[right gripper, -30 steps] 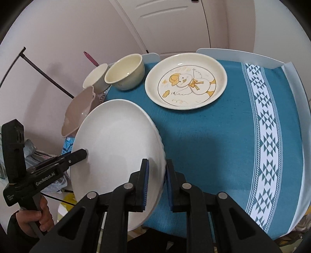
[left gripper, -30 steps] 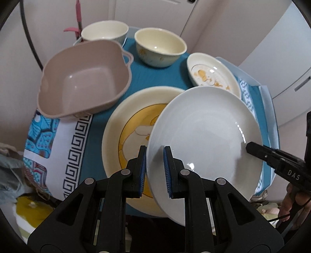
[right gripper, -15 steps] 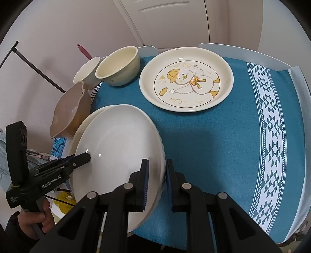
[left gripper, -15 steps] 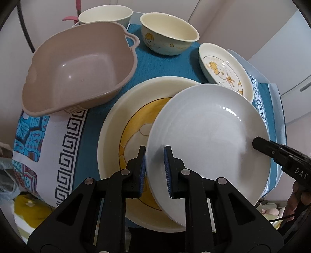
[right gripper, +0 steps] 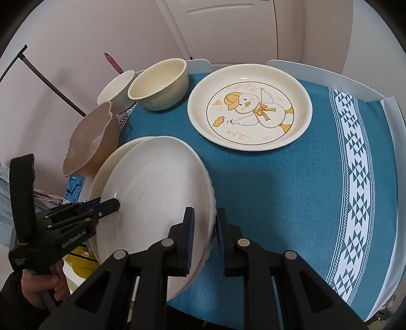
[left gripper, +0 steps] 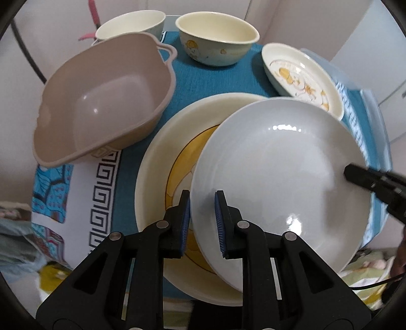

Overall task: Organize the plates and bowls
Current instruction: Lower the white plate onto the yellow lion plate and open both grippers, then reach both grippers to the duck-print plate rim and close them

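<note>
A plain white plate (left gripper: pixel 279 172) is held by both grippers over a large cream plate (left gripper: pixel 157 162) with a yellow drawing. My left gripper (left gripper: pixel 202 220) is shut on the white plate's near rim. My right gripper (right gripper: pixel 205 241) is shut on its opposite rim; the white plate (right gripper: pixel 157 193) lies tilted on the cream plate (right gripper: pixel 111 157). A cream duck plate (right gripper: pixel 250 106) sits behind, also seen in the left wrist view (left gripper: pixel 302 76).
A brown square bowl (left gripper: pixel 101 99) stands left of the plates. A cream bowl (left gripper: pixel 217 38) and a white bowl (left gripper: pixel 129 24) stand at the back. The blue tablecloth (right gripper: pixel 304 190) covers a small table (right gripper: pixel 327 73) with near edges all round.
Both grippers have lowered the white plate toward the large cream plate, and it now sits more squarely over it. Both grips are unchanged.
</note>
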A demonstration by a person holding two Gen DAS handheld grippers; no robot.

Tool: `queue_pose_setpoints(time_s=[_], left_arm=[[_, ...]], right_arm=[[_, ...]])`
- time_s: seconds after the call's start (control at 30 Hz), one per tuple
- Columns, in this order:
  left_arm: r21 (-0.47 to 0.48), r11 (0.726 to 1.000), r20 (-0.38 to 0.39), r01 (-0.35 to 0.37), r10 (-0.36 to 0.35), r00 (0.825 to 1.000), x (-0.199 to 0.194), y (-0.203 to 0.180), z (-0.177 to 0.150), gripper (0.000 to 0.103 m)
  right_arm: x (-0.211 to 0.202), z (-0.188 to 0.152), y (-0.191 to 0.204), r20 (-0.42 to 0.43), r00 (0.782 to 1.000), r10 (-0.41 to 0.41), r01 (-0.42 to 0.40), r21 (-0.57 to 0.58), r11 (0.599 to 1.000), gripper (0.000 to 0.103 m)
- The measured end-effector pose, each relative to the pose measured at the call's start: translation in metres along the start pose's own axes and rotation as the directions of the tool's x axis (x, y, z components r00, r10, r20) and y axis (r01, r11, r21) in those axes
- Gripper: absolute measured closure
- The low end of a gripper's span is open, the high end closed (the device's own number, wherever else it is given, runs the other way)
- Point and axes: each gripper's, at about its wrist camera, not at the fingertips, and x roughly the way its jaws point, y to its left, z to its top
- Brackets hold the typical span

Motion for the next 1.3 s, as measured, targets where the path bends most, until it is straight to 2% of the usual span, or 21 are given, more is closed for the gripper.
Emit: queue_pose_setpoints(time_s=[0.1,0.3,0.57,0.73,0.87,1.13,1.3], left_arm=[[0.032,0.999,0.007,-0.034,0.034,0.999,-0.002,-0.002,-0.001,0.086],[0.128,0.981,0.055,-0.149,0.143,0.988,-0.011,-0.012,-0.001,0.086],[0.139,0.975,0.066,-0.173,0.165,0.984,-0.016,-0.007,0.000,0.086],[0.153,0.961,0.101,-0.231,0.218,0.971,-0.023,-0.006,-0.002,0.086],[0.127,0.971,0.096,-0.205,0.193,0.976,-0.025,0.002,0.000,0.086],[0.107,0.976,0.094,-0.191,0.181,0.979,-0.027,0.002,0.001,0.086],[0.088,0.981,0.168,-0.172,0.155,0.973,-0.063,-0.005,0.006,0.086]], right_arm=[[0.001,0.001,0.002,0.000,1.000,-0.006,0.006,-0.008,1.000,0.088],[0.009,-0.001,0.007,-0.012,1.000,-0.006,0.005,-0.022,1.000,0.088],[0.015,-0.004,0.012,-0.008,1.000,-0.026,0.026,-0.048,0.999,0.088],[0.017,-0.005,0.019,0.010,0.999,-0.036,0.036,-0.084,0.996,0.088],[0.020,-0.006,0.028,0.020,0.998,-0.065,0.067,-0.129,0.989,0.088],[0.021,-0.005,0.024,0.022,0.999,-0.050,0.052,-0.112,0.992,0.088],[0.003,-0.002,0.021,0.073,0.997,-0.005,0.011,-0.079,0.997,0.088]])
